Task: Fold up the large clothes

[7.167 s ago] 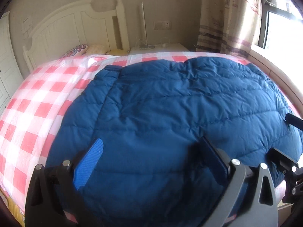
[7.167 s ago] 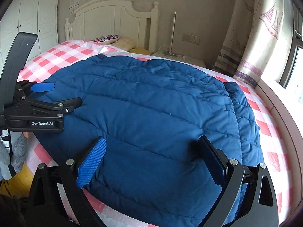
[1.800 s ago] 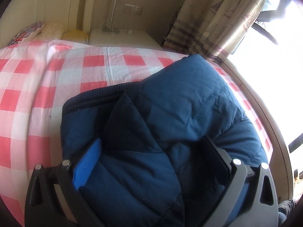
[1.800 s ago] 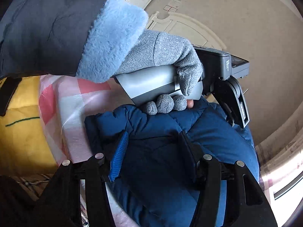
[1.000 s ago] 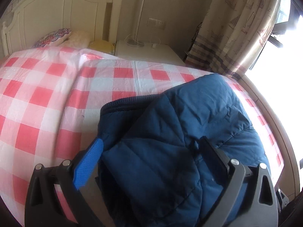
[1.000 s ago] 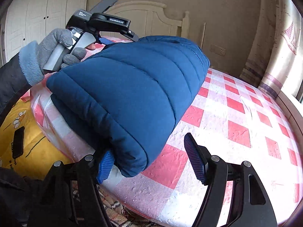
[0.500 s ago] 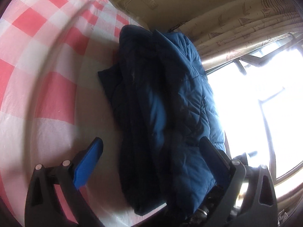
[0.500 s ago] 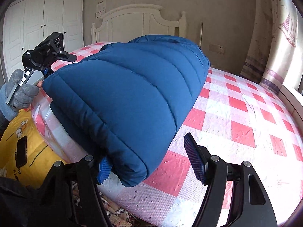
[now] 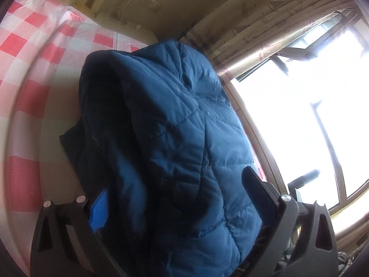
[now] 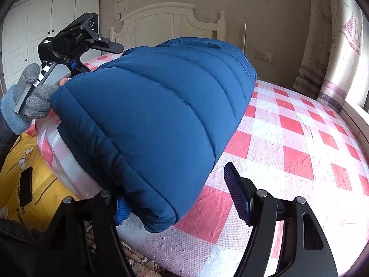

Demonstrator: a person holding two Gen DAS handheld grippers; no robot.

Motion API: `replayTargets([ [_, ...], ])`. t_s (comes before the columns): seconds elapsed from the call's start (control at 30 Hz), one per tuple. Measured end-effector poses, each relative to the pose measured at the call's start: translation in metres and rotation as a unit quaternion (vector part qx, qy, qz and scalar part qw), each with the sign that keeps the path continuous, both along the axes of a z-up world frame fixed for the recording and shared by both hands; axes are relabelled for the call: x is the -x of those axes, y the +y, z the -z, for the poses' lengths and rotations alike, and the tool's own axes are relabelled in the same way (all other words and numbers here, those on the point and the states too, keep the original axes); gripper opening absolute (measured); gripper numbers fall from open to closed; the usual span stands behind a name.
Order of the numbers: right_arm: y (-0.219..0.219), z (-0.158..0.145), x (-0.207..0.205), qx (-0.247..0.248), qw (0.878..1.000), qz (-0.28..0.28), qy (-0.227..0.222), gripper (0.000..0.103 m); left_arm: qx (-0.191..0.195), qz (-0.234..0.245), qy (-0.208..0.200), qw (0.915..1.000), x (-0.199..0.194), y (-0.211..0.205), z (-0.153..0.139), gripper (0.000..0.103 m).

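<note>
Looking along my left gripper point(image 9: 182, 198), I see the folded blue puffer jacket point(image 9: 175, 124) filling the space between my jaws, which stand wide apart; fabric bulges over the blue pad on one side and reaches the dark finger on the other, yet I cannot tell whether either pad truly presses it. The jacket's long axis runs away from me toward the wall, its far end a rounded fold with a dark ribbed edge turned to one side. It lies on the bed point(image 9: 30, 53) with its red and white checked sheet, and beyond it hang patterned curtains point(image 9: 265, 25) beside a glaring bright window point(image 9: 322, 106).

From my right gripper point(image 10: 177, 189), the same jacket point(image 10: 156, 106) is a thick bundle lying at the bed's point(image 10: 288, 143) near corner, its quilted seams running crosswise and its length stretching away toward the white headboard point(image 10: 166, 20). My jaws are spread open; the blue pad is tucked under the bundle's near bottom edge, while the other finger stands free above bare sheet. At the bundle's far side my left gripper point(image 10: 92, 46) is seen, held by a hand in a grey glove point(image 10: 32, 92), its fingers hidden behind the jacket. White wardrobe doors point(image 10: 46, 30) stand behind, and yellow bedding point(image 10: 20, 166) lies below the bed edge.
</note>
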State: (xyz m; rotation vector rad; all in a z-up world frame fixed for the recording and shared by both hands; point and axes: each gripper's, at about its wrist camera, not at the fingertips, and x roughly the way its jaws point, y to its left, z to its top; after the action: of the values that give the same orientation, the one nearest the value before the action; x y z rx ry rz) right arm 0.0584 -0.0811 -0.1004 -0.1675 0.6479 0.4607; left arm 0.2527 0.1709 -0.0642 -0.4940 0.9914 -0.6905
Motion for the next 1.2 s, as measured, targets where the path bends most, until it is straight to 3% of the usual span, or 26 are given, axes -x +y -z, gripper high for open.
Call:
replayTargets([
  [0.03, 0.002, 0.0, 0.001, 0.002, 1.0, 0.001, -0.006, 0.067, -0.002, 0.0, 0.01, 0.9999, -0.006, 0.0, 0.004, 0.098],
  [0.07, 0.005, -0.001, 0.003, 0.005, 1.0, -0.002, -0.012, 0.056, -0.003, -0.002, 0.011, 0.9999, -0.01, 0.0, 0.006, 0.087],
  [0.1, 0.009, -0.001, 0.005, 0.015, 1.0, -0.007, -0.021, 0.052, -0.002, -0.007, 0.01, 0.9999, -0.013, 0.003, 0.005, 0.064],
  [0.13, 0.013, -0.001, 0.007, 0.03, 0.999, -0.002, -0.03, 0.046, 0.004, -0.01, 0.005, 0.9999, -0.013, 0.004, 0.002, 0.053],
  [0.2, 0.016, -0.004, 0.008, 0.044, 0.998, 0.002, -0.041, 0.039, -0.02, -0.022, -0.025, 0.9992, -0.006, 0.0, -0.013, 0.032],
  [0.23, 0.016, -0.008, 0.008, 0.043, 0.998, -0.014, -0.05, 0.035, -0.041, -0.029, -0.044, 0.9978, -0.001, -0.005, -0.022, 0.028],
  [0.3, 0.016, -0.021, 0.012, 0.061, 0.994, 0.006, -0.089, 0.031, -0.064, -0.048, -0.078, 0.9938, 0.009, -0.011, -0.04, 0.022],
  [0.4, 0.018, -0.035, 0.023, 0.106, 0.984, 0.016, -0.141, 0.03, -0.036, -0.067, -0.107, 0.9914, 0.023, -0.002, -0.064, 0.021],
  [0.47, 0.023, -0.027, 0.026, 0.146, 0.978, 0.015, -0.147, 0.03, 0.004, -0.088, -0.094, 0.9916, 0.033, 0.011, -0.064, 0.021],
  [0.53, 0.026, -0.002, 0.02, 0.173, 0.978, 0.016, -0.117, 0.03, 0.037, -0.109, -0.06, 0.9915, 0.044, 0.018, -0.044, 0.021],
  [0.6, 0.021, 0.014, 0.018, 0.171, 0.979, 0.02, -0.108, 0.03, 0.049, -0.121, -0.023, 0.9912, 0.048, 0.016, -0.009, 0.024],
  [0.67, 0.019, 0.01, 0.016, 0.163, 0.982, 0.013, -0.096, 0.031, 0.082, -0.137, -0.026, 0.9868, 0.061, 0.016, 0.017, 0.026],
  [0.73, 0.015, 0.004, 0.016, 0.163, 0.983, 0.001, -0.085, 0.032, 0.099, -0.149, -0.027, 0.9835, 0.064, 0.021, 0.024, 0.026],
  [0.83, 0.0, -0.008, 0.021, 0.141, 0.988, -0.034, -0.051, 0.033, 0.062, -0.16, -0.043, 0.9842, 0.065, 0.014, 0.016, 0.027],
  [0.97, -0.026, -0.044, 0.039, 0.043, 0.996, -0.067, -0.031, 0.034, -0.024, -0.184, -0.077, 0.9795, 0.075, -0.002, 0.002, 0.032],
  [1.07, -0.025, -0.08, 0.049, -0.025, 0.994, -0.085, -0.071, 0.034, -0.064, -0.199, -0.097, 0.9731, 0.082, -0.012, -0.003, 0.035],
  [1.2, 0.006, -0.106, 0.041, -0.039, 0.989, -0.083, -0.119, 0.035, -0.101, -0.211, -0.11, 0.966, 0.092, -0.017, -0.006, 0.039],
])
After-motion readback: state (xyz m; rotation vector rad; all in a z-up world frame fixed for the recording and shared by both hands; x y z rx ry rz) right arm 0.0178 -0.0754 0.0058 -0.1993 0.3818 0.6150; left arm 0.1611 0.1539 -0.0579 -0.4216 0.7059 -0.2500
